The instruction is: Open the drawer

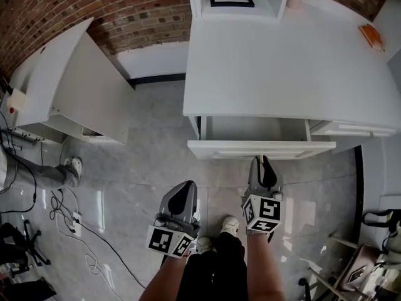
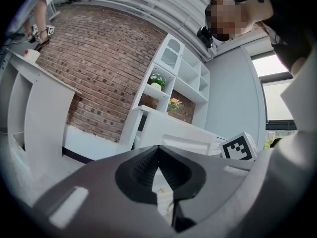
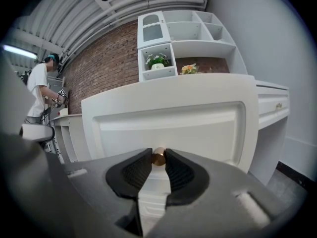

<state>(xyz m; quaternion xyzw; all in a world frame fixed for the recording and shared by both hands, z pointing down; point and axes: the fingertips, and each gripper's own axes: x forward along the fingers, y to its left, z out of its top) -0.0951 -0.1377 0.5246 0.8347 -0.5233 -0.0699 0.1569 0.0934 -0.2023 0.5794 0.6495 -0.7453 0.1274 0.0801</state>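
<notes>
A white drawer (image 1: 260, 148) stands pulled out from under the white desk (image 1: 282, 68), its inside showing from above. My right gripper (image 1: 261, 162) reaches its front panel (image 3: 168, 123) and is shut on the small brass knob (image 3: 158, 157), which sits between the dark fingertips. My left gripper (image 1: 183, 196) hangs lower left over the floor, away from the drawer, its jaws shut with nothing between them (image 2: 159, 155).
A second white desk (image 1: 69, 86) stands at the left by the brick wall. Cables and a power strip (image 1: 75, 221) lie on the grey floor. Shelves with plants (image 3: 158, 61) rise above the desk. A person (image 3: 37, 95) stands far left.
</notes>
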